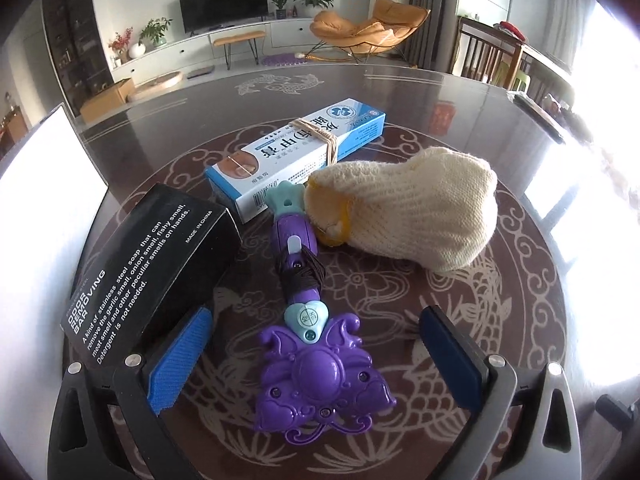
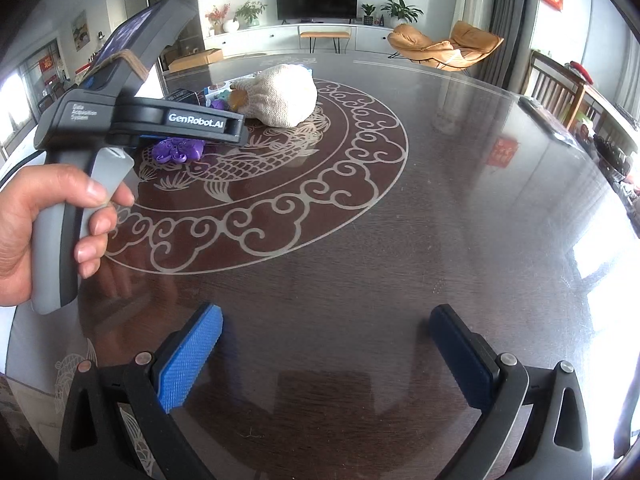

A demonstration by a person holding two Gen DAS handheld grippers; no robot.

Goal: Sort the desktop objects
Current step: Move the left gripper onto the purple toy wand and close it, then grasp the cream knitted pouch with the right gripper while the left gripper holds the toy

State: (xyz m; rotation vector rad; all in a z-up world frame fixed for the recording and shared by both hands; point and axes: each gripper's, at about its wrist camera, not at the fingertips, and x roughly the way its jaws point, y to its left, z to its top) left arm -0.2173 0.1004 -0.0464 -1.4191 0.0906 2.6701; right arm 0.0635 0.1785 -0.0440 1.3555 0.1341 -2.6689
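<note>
I am holding my left gripper [image 1: 316,364] wide open around the purple toy [image 1: 316,376] lying on the table [image 2: 400,240]. Its bumpy end may be slipping sideways, bumping the black box [image 1: 152,268]. My right gripper [image 2: 326,354] is waiting open, holding nothing.

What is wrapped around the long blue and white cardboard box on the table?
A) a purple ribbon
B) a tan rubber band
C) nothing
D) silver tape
B: a tan rubber band loops around the middle of the long blue and white cardboard box.
</note>
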